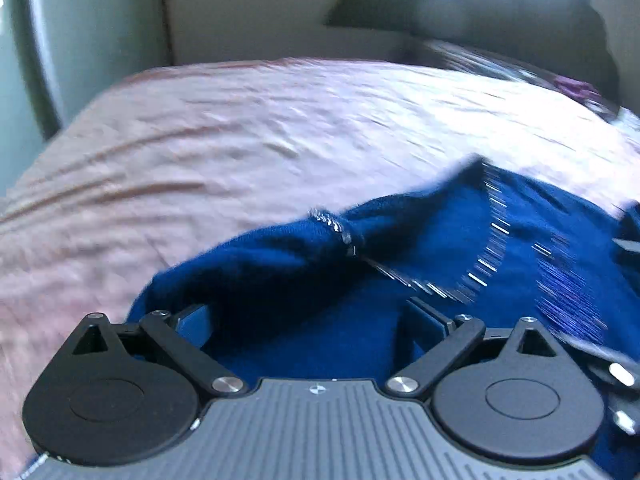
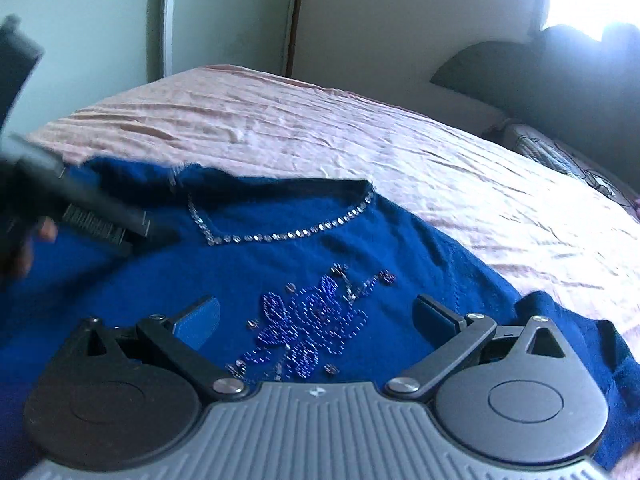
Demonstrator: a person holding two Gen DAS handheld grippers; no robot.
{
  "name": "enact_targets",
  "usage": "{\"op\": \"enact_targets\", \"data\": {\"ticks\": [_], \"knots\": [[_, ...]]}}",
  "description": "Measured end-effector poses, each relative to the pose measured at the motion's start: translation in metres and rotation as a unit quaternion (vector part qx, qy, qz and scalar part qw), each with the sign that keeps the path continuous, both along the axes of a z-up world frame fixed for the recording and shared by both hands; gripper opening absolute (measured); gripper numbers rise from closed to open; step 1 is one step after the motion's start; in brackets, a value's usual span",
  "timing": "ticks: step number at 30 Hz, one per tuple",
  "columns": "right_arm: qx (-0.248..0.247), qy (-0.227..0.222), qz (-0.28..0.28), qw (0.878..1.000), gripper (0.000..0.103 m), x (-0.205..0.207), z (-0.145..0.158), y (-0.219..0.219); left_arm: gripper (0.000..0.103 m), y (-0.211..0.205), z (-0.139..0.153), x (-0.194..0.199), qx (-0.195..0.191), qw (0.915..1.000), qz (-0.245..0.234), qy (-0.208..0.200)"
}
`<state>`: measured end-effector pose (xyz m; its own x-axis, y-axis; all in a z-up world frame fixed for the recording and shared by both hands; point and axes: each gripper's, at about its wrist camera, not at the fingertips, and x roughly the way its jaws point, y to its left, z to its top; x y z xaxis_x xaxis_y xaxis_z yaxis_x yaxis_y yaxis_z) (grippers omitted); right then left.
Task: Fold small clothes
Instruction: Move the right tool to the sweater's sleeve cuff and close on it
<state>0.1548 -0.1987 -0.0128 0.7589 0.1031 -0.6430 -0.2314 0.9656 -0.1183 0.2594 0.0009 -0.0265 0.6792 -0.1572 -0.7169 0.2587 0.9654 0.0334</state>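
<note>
A small royal-blue knitted sweater [image 2: 256, 264] lies front-up on the pink bedsheet [image 2: 320, 128], with a rhinestone neckline [image 2: 280, 236] and a beaded flower motif [image 2: 312, 328] on the chest. My right gripper [image 2: 318, 316] is open, hovering over the motif, empty. My left gripper [image 1: 310, 320] is open over the sweater's bunched left shoulder [image 1: 304, 248]; it also shows at the left of the right wrist view [image 2: 96, 216]. The left wrist view is motion-blurred.
The pink sheet [image 1: 200, 152] spreads wide beyond the sweater. A dark headboard [image 2: 540, 80] and patterned pillow [image 2: 560, 156] lie at the far right. A wall and door frame [image 2: 160, 20] stand behind the bed.
</note>
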Motion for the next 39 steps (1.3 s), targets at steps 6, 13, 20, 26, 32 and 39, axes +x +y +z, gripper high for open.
{"op": "enact_targets", "data": {"ticks": [6,13,20,26,32,39], "knots": [[0.025,-0.021,-0.019,0.999,0.103,-0.024,0.006,-0.029,0.096,0.019,0.008,0.037,0.040,0.9950,0.077,-0.049],[0.064,-0.056,-0.065,0.994,0.103,-0.072,0.020,-0.084,0.097,0.040,0.038,0.002,-0.036,0.9944,0.095,-0.028],[0.011,-0.086,-0.153,0.984,0.102,-0.102,0.016,-0.140,0.100,0.002,0.043,-0.079,-0.019,0.9995,0.020,-0.014],[-0.075,-0.115,-0.189,0.972,0.090,-0.108,0.005,-0.157,0.101,-0.029,0.029,-0.132,0.015,0.9994,-0.028,-0.010],[-0.123,-0.083,-0.195,0.970,0.081,-0.105,-0.009,-0.171,0.101,-0.037,0.021,-0.155,0.015,0.9989,-0.044,-0.004],[-0.107,-0.059,-0.174,0.977,0.074,-0.090,-0.027,-0.182,0.101,-0.045,0.019,-0.162,0.015,0.9990,-0.042,0.003]]}}
